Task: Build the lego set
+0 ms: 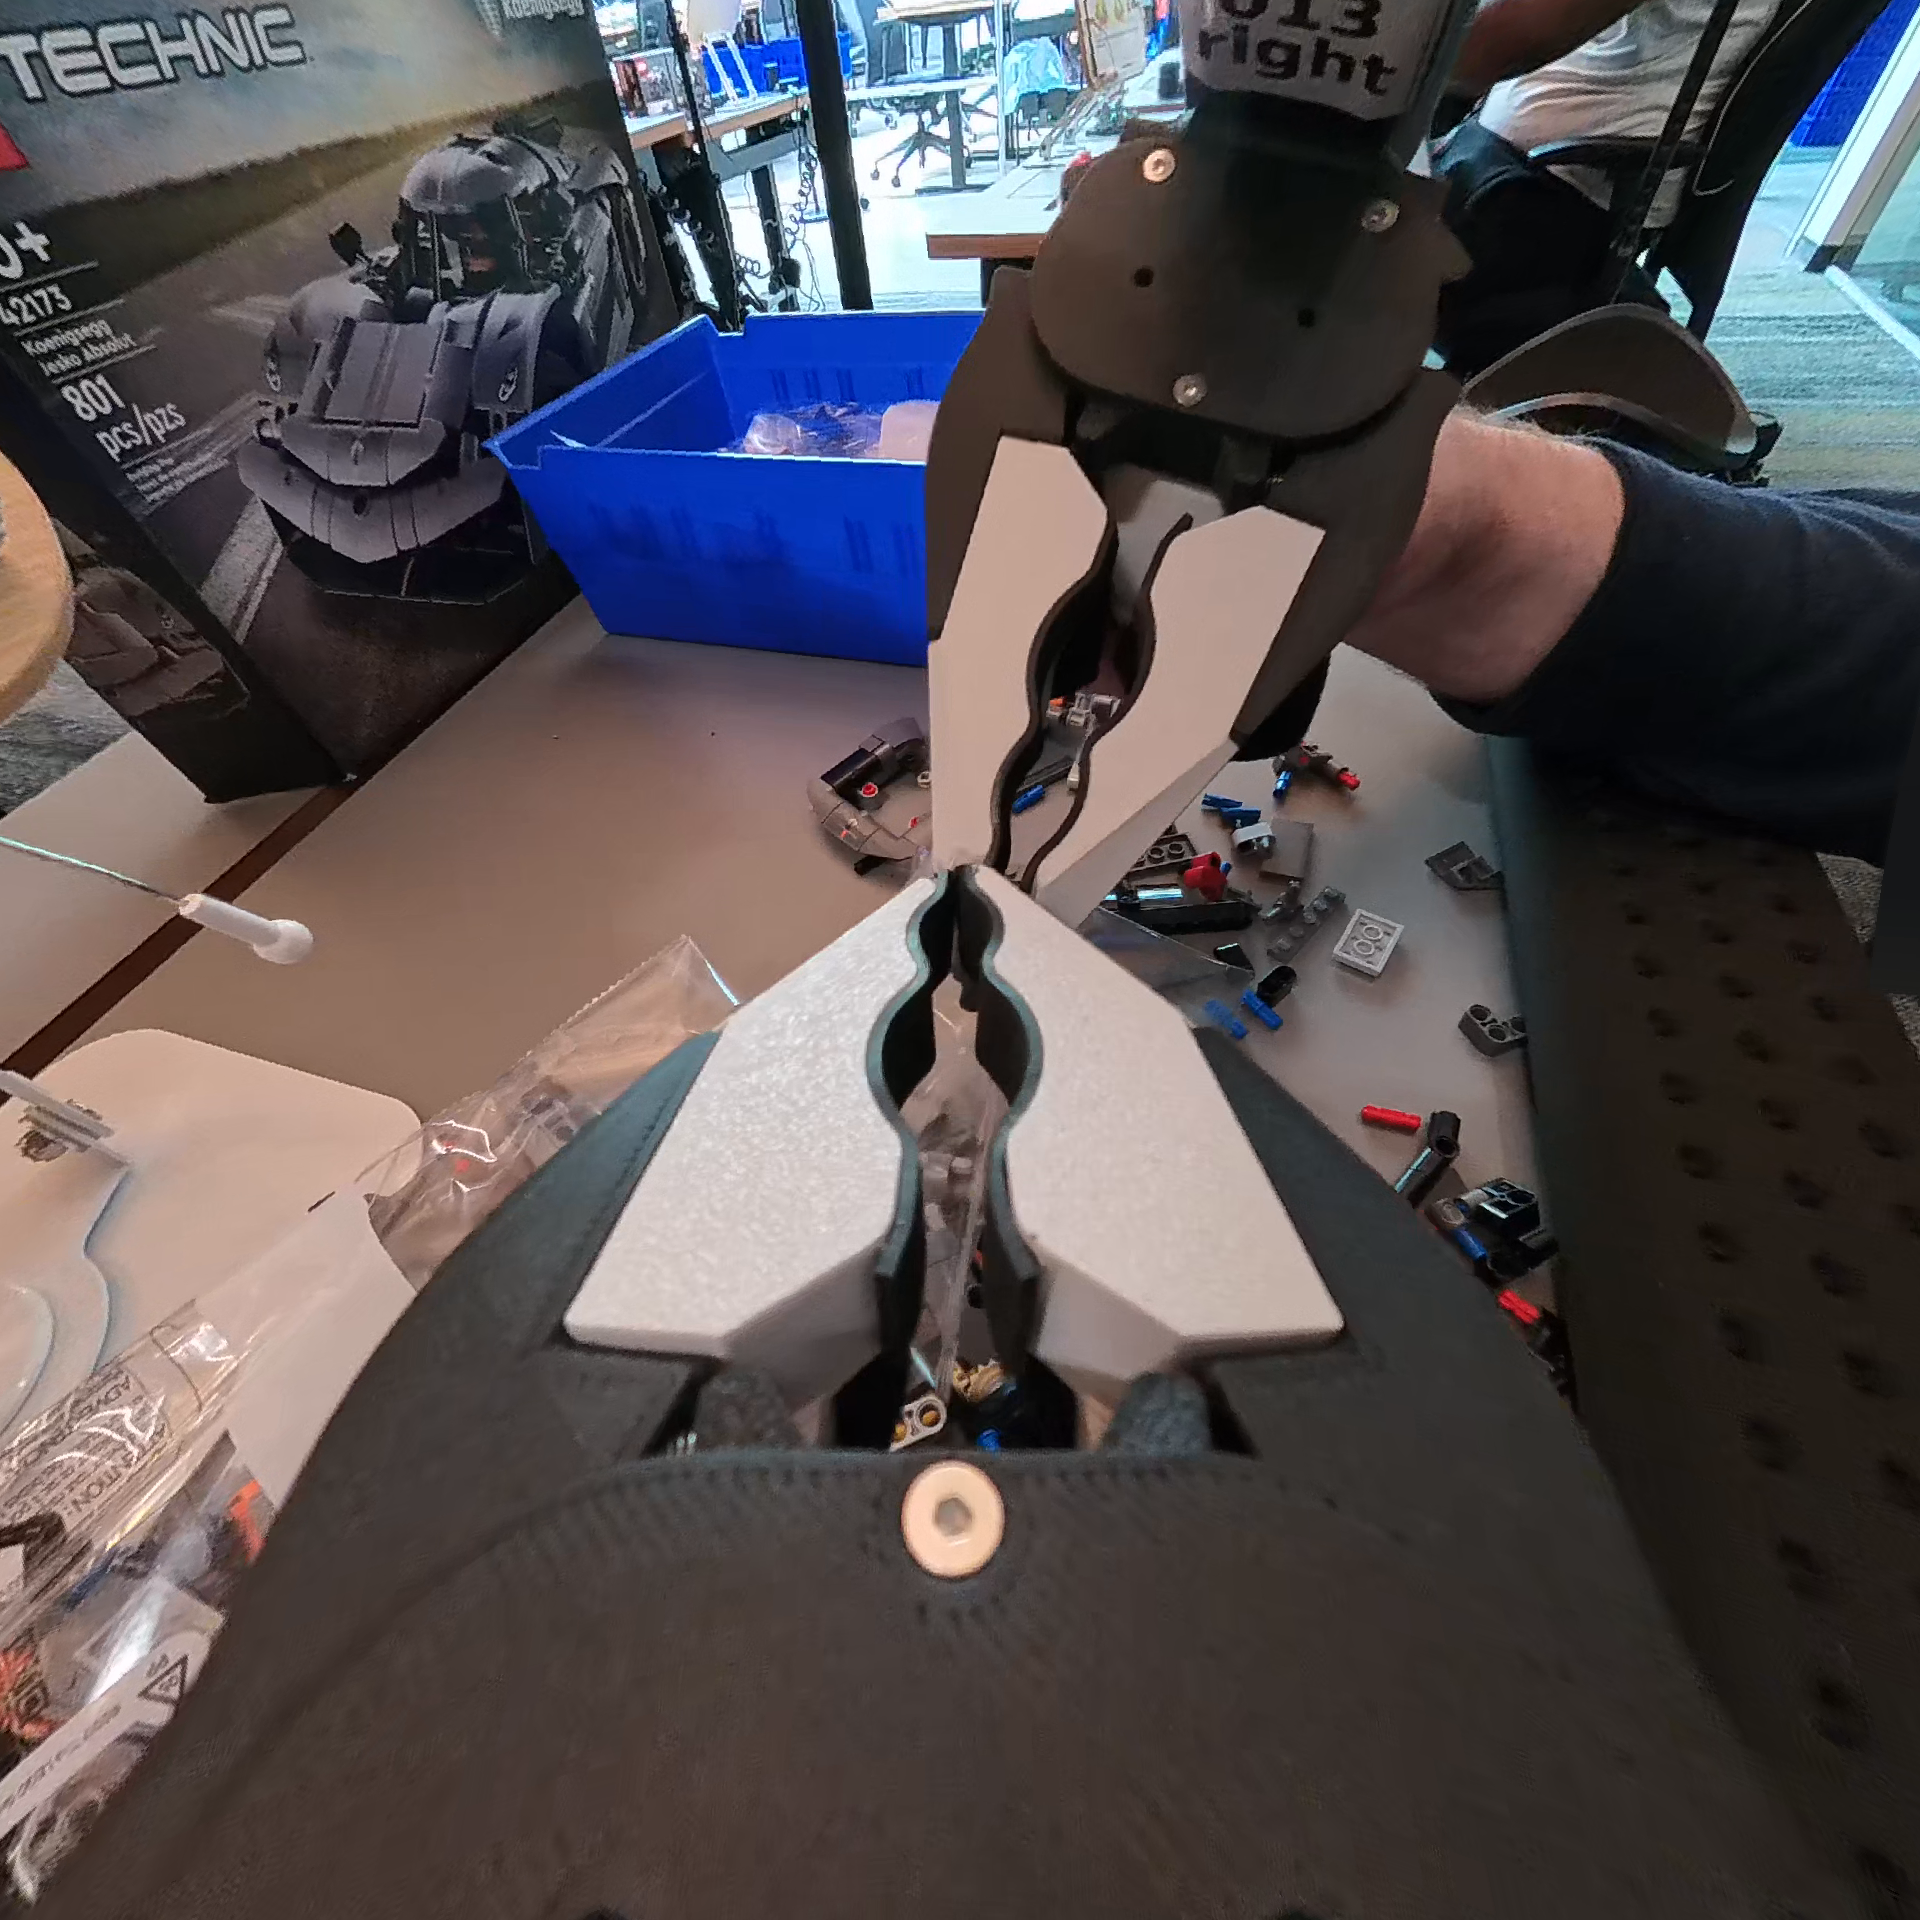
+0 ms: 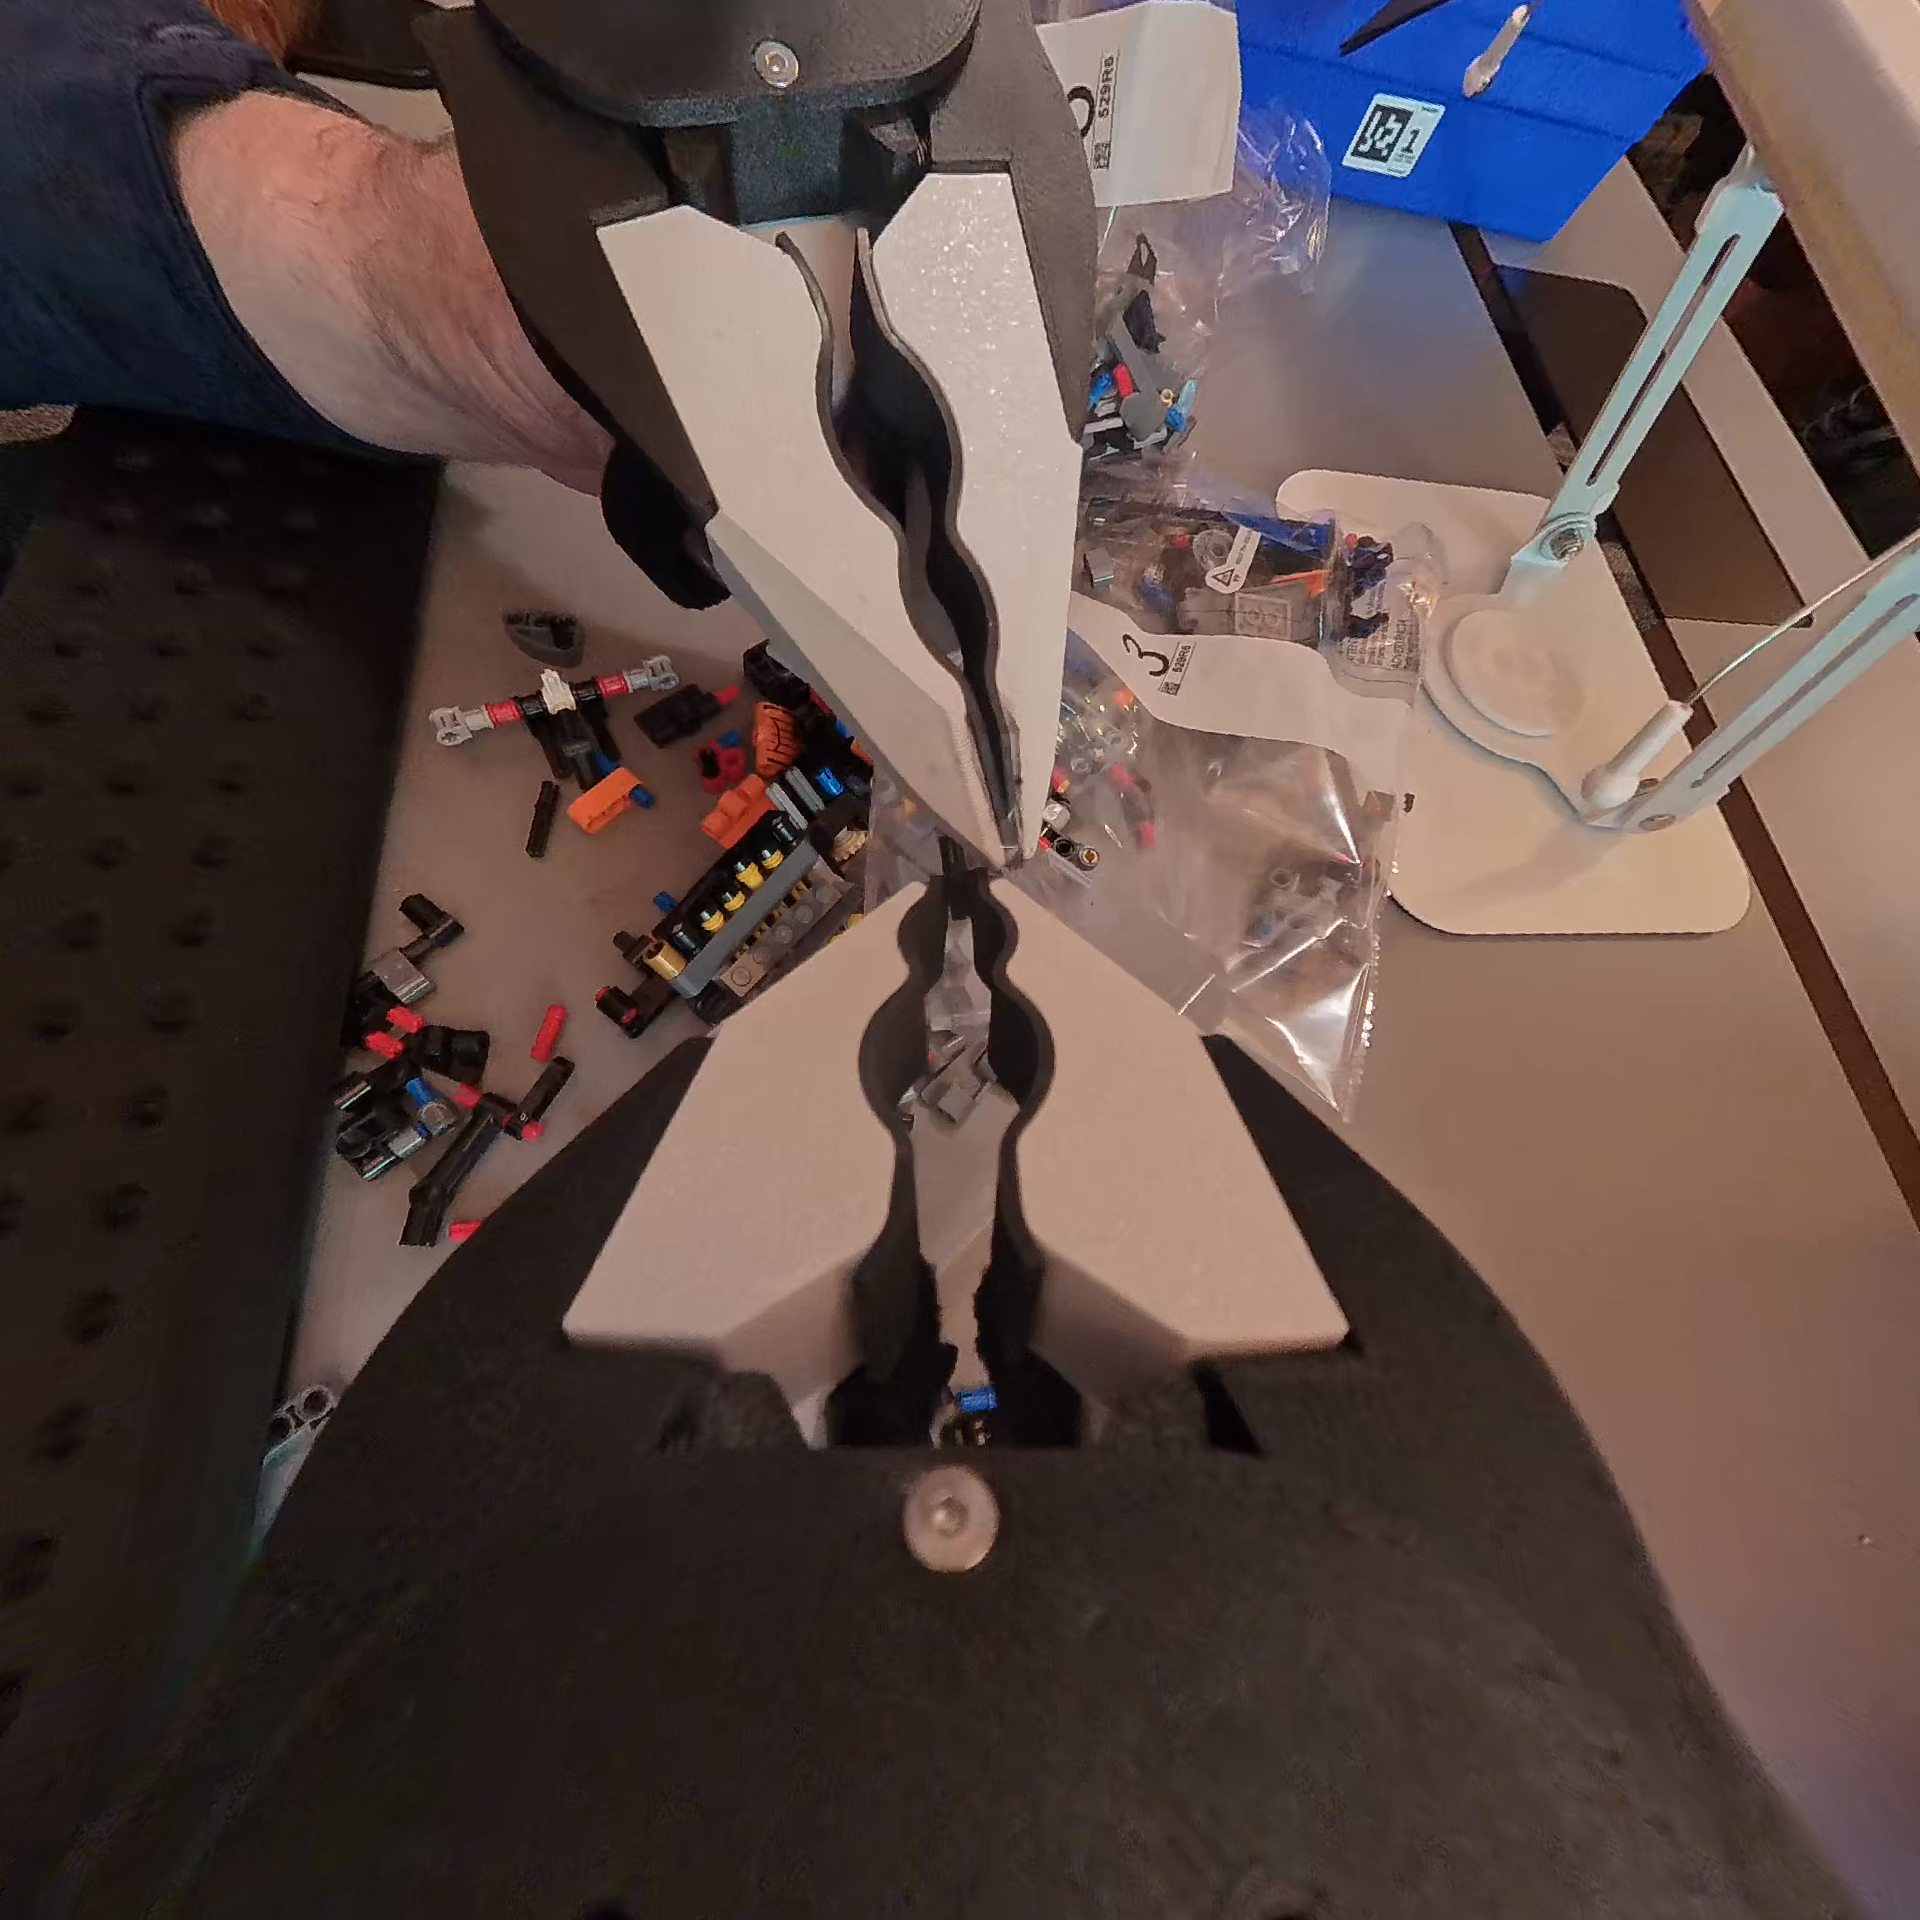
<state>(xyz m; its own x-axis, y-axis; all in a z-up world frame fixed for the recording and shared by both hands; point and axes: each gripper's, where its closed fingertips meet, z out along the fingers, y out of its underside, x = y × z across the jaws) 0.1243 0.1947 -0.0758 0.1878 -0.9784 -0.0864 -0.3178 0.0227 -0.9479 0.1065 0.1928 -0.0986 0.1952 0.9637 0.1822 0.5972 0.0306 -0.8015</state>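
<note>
Left wrist view: both grippers' fingers closed tip-to-tip – seemingly pinching crinkly clear bag (image 1: 951,1164).

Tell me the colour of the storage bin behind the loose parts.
Blue. The storage bin shows best in the left wrist view, standing beside the set's box.

Left gripper (image 1: 958,878) in the foreground, fingers closed at the tips on the top edge of a clear plastic bag (image 1: 951,1164) hanging between them. Right gripper (image 1: 977,857) reaching down from above, tips pinched on the same edge, meeting the left tip to tip. Loose lego pieces (image 1: 1288,935) scattered on the grey table (image 1: 582,831) behind. Blue bin (image 1: 717,540) farther back, lego box (image 1: 301,343) standing left of it.
</note>
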